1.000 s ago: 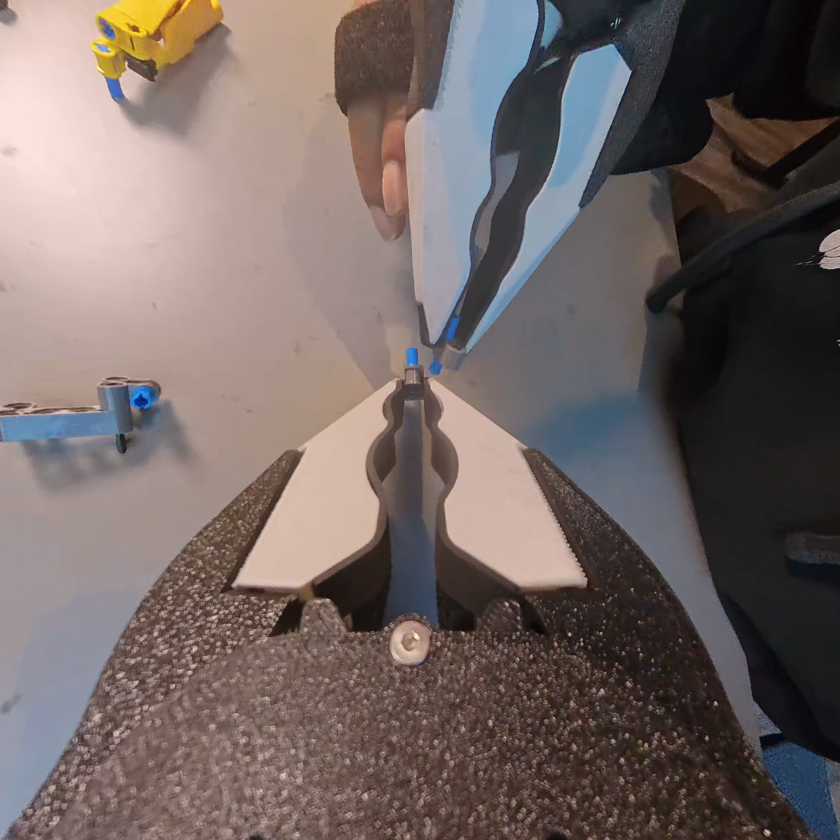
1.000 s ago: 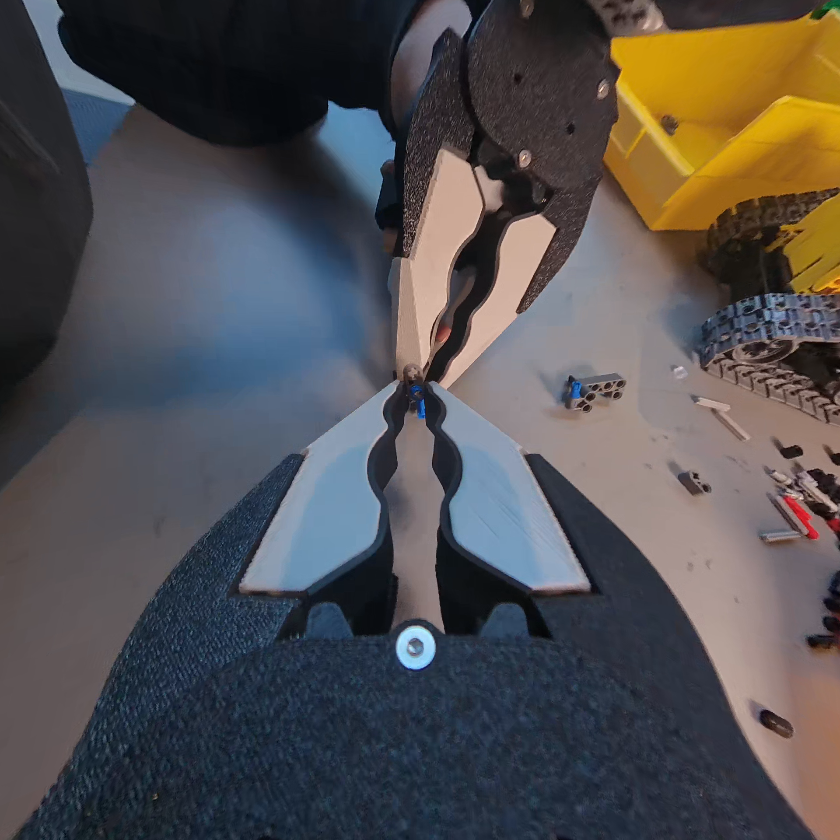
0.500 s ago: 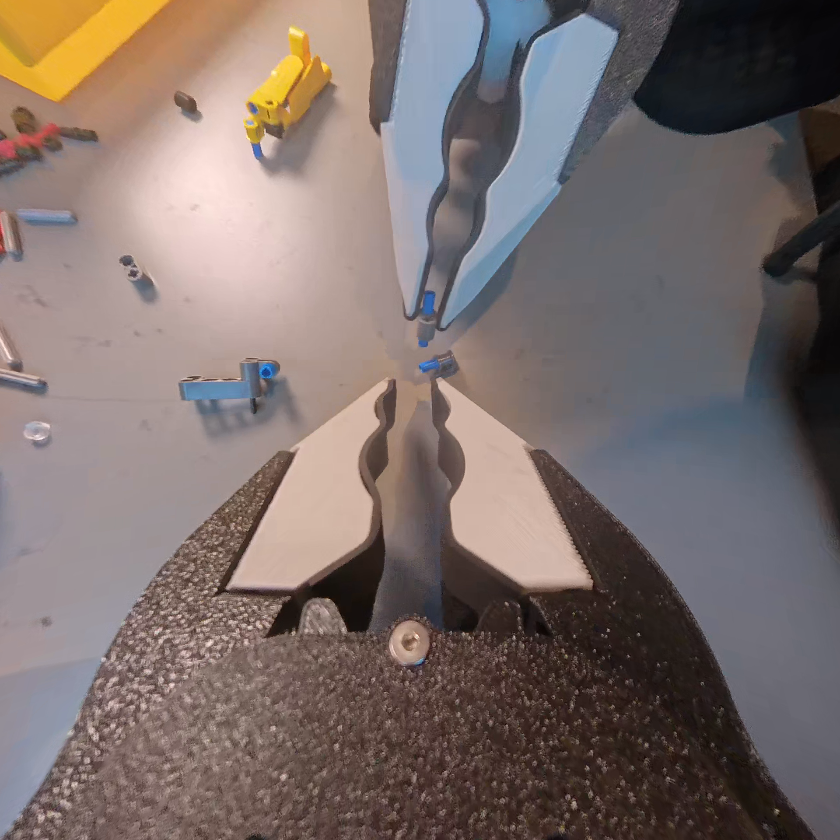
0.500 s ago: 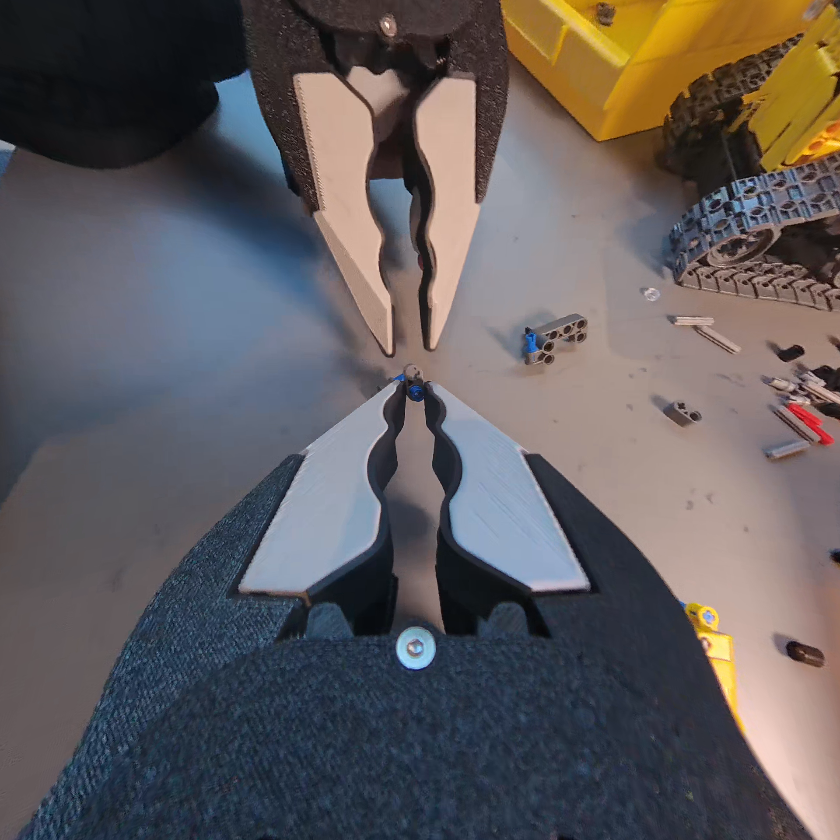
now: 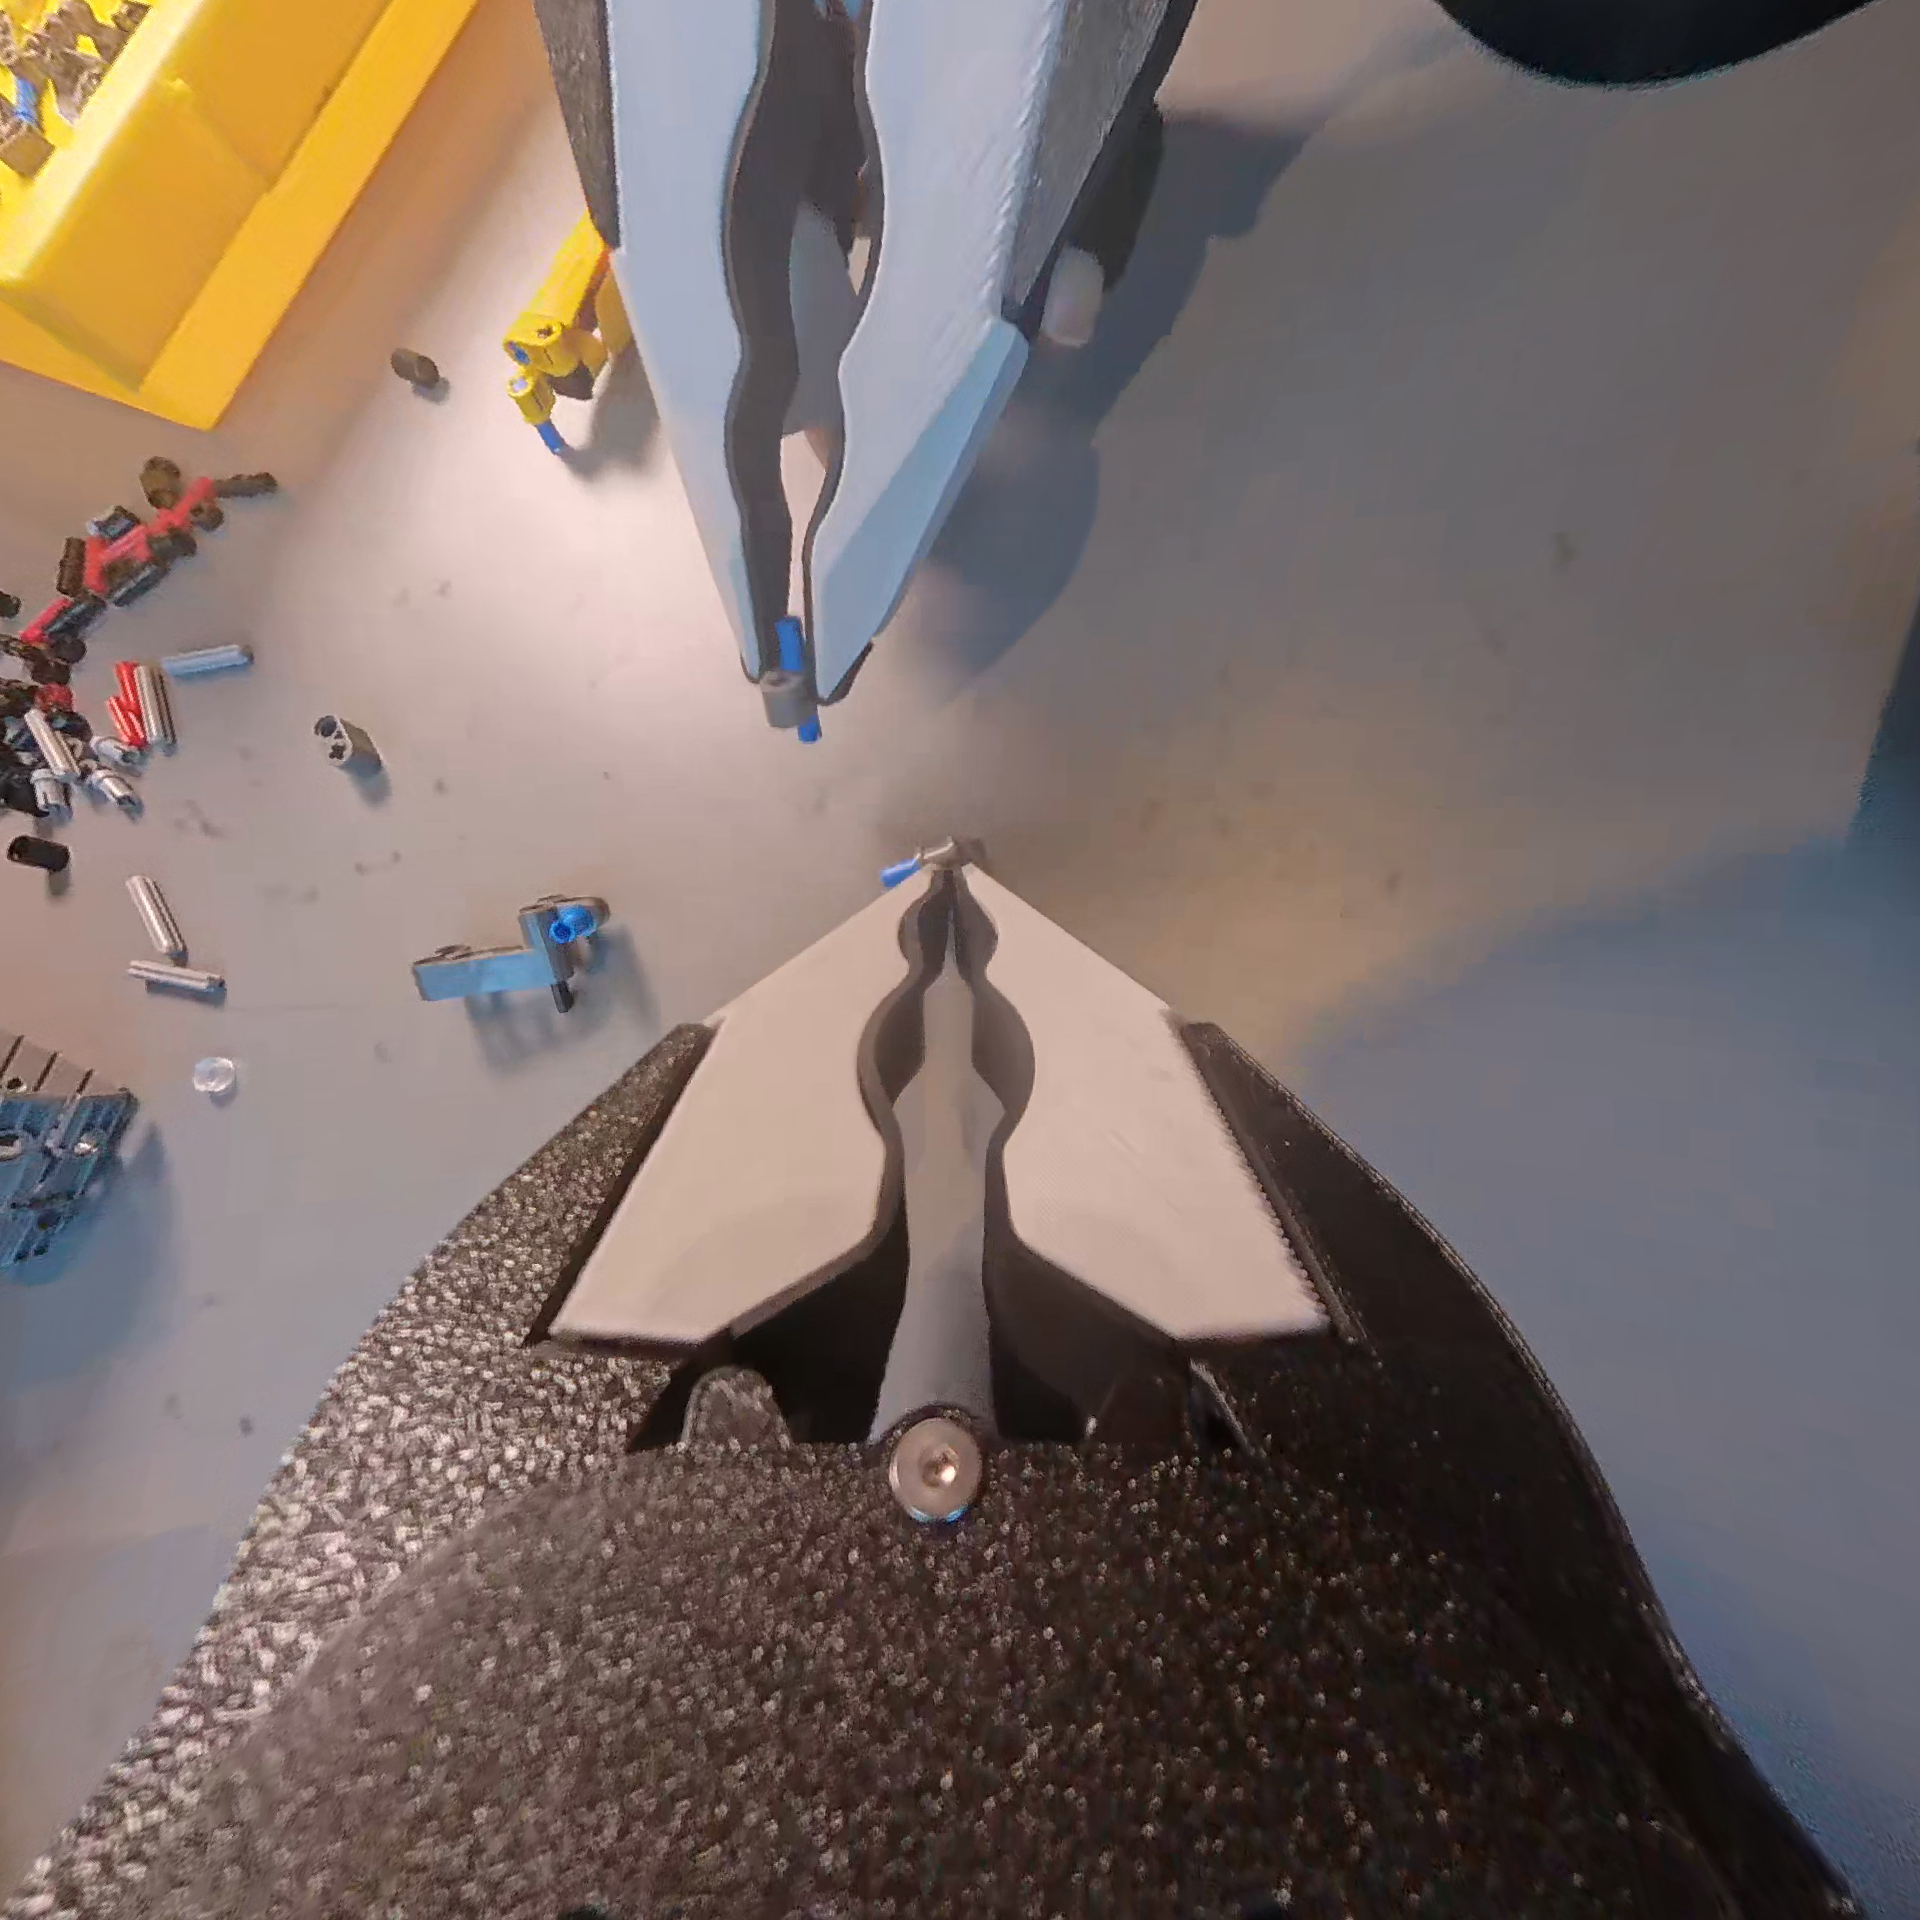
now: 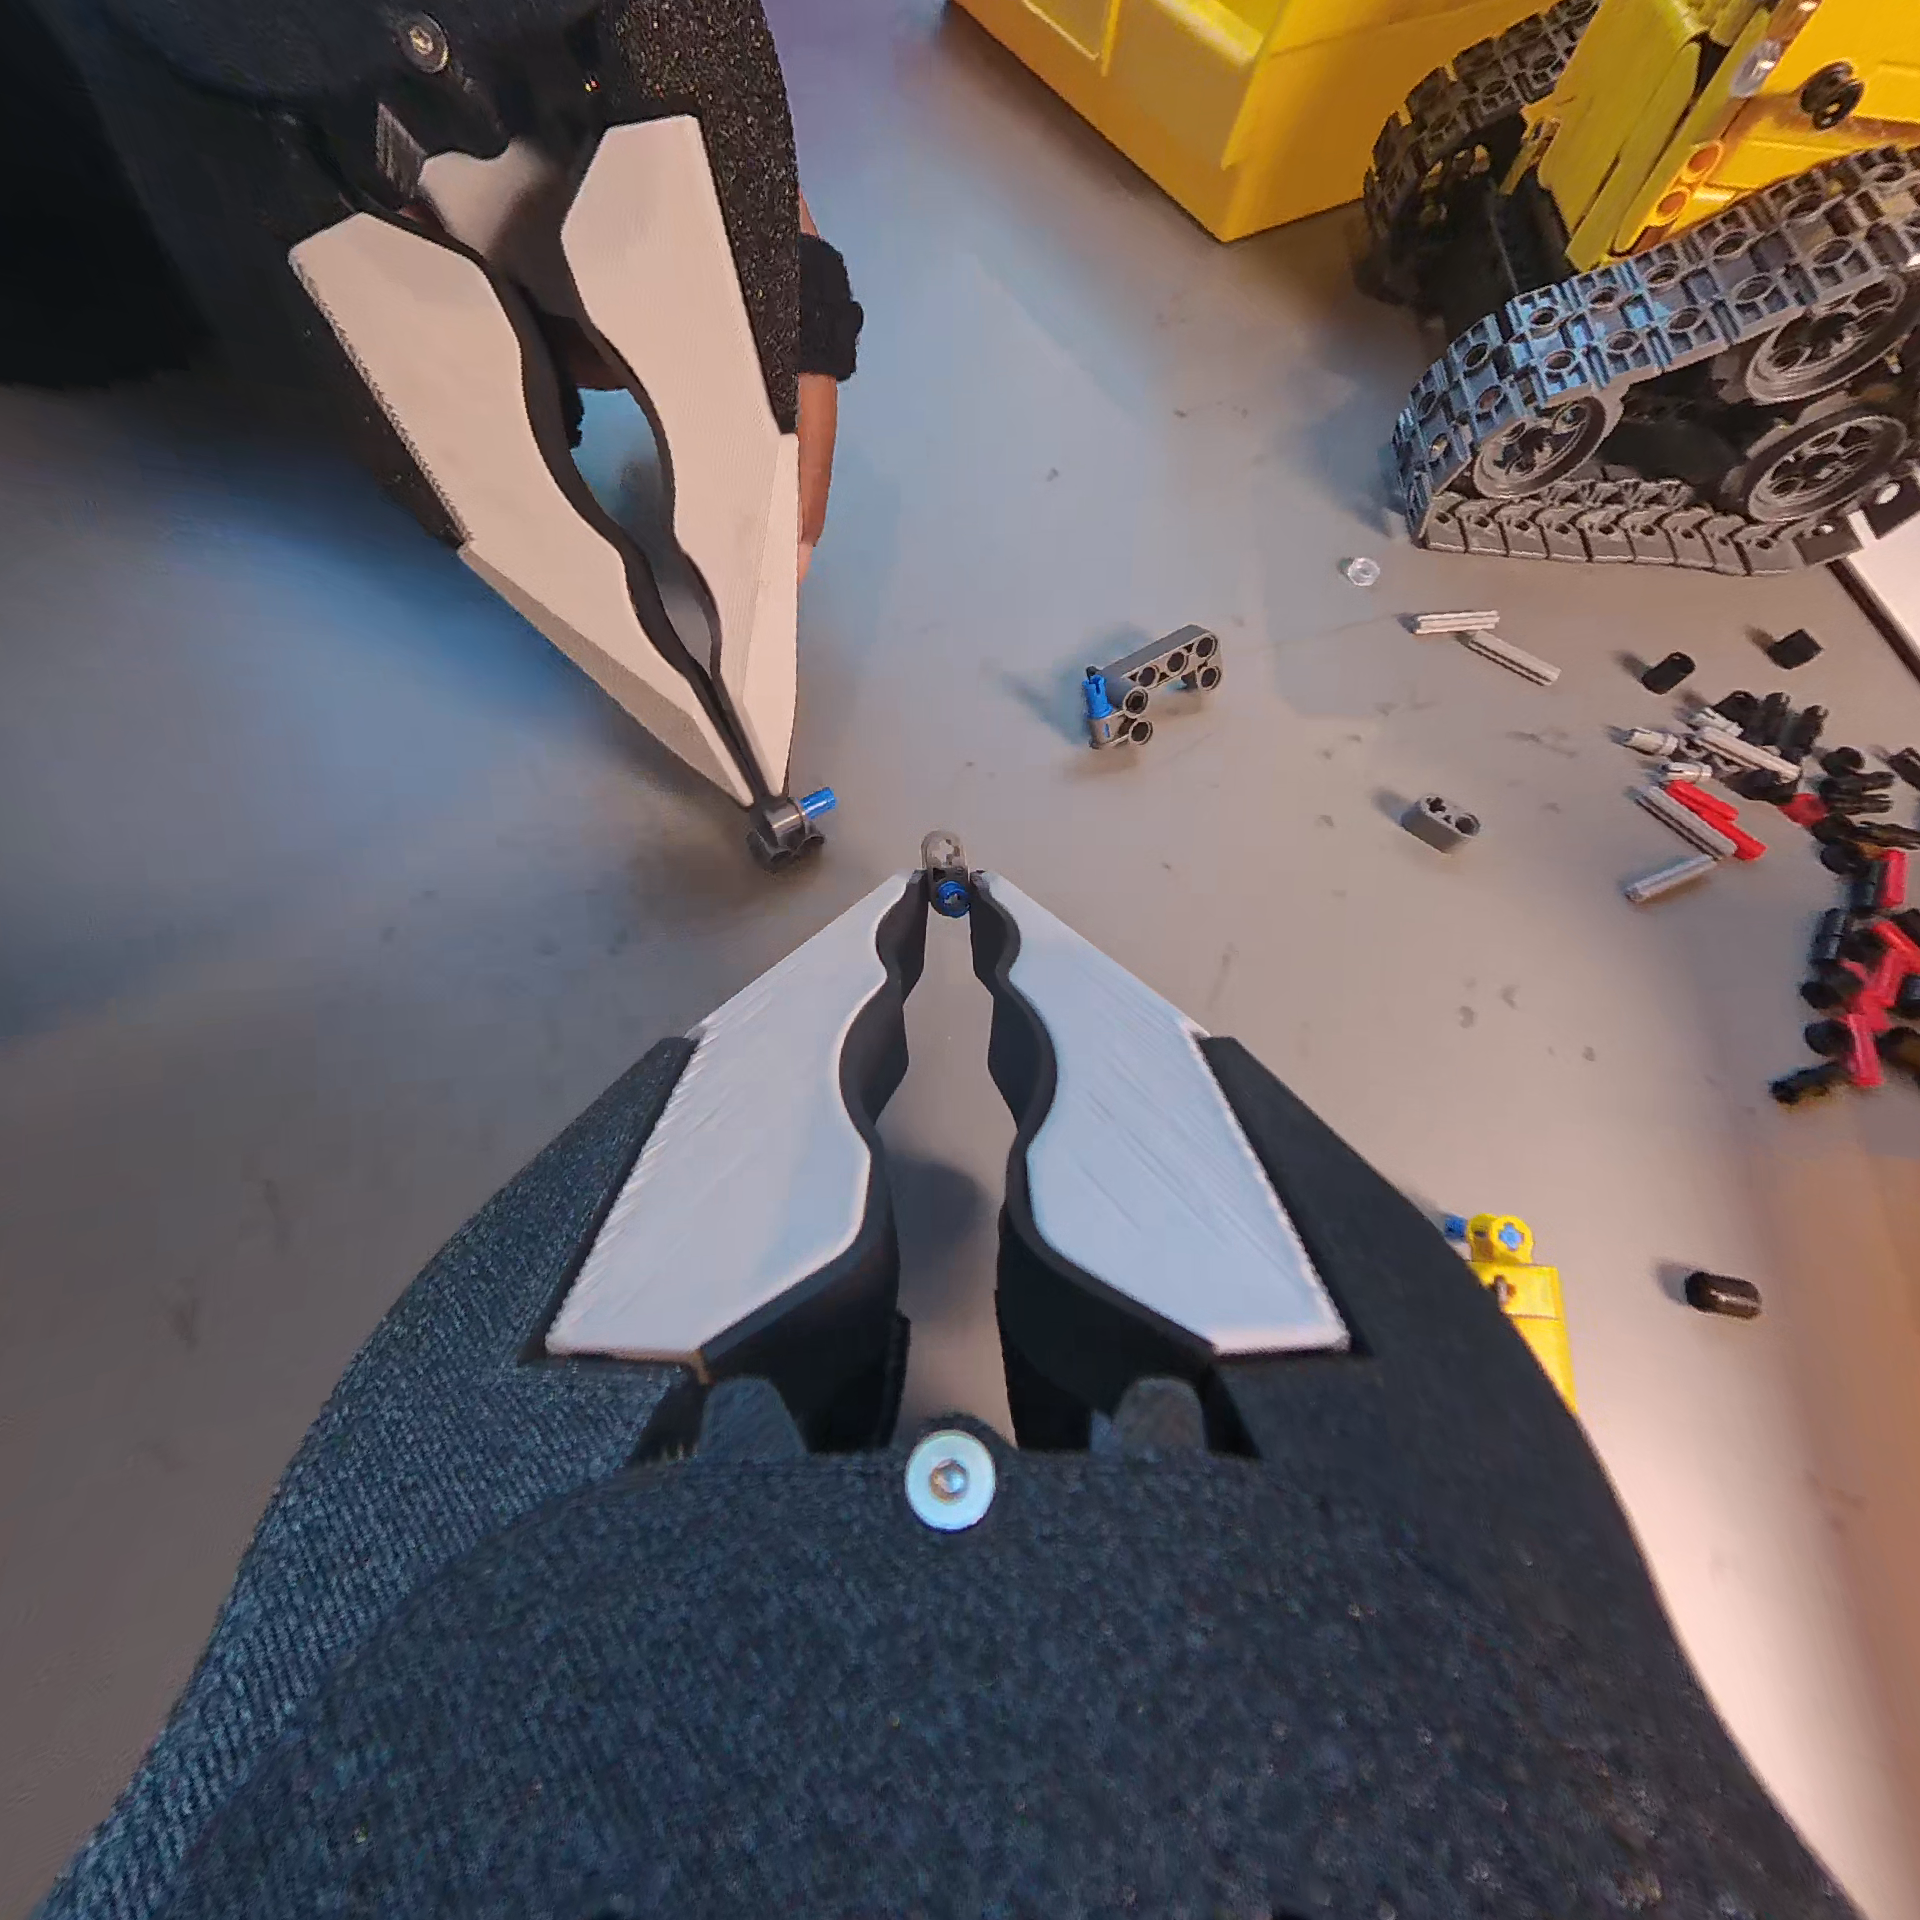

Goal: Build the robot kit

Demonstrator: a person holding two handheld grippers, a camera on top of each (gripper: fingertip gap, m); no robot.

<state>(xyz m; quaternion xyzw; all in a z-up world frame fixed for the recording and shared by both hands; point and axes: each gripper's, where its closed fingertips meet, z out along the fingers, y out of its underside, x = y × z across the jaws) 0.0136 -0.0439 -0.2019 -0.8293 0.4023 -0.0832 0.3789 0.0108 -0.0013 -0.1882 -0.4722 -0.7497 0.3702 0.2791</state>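
Note:
My left gripper (image 5: pixel 948 878) is shut on a small grey connector with a blue pin (image 5: pixel 938 854), held low at the grey table. In the right wrist view the left gripper (image 6: pixel 769 795) comes in from the upper left, and its connector (image 6: pixel 784 826) sits at or just above the tabletop. My right gripper (image 6: pixel 948 885) is shut on a second small grey connector with a blue pin (image 6: pixel 943 854). In the left wrist view the right gripper (image 5: pixel 795 681) hangs from the top with its connector (image 5: pixel 781 691) at the tips. The two grippers point at each other, a short gap apart.
A grey angled beam with a blue pin (image 6: pixel 1153 675) lies to the right, also in the left wrist view (image 5: pixel 488 961). A yellow bin (image 6: pixel 1195 104), a yellow tracked vehicle (image 6: pixel 1662 364), a pile of black, red and grey pins (image 6: pixel 1818 831) and a yellow piece (image 6: pixel 1517 1288) lie beyond. My hands' fingertips stand some 5 cm from each other.
My left gripper opened, leaving its connector on the table, then shut on it again. The two grippers, tip to tip a second ago, have drawn apart.

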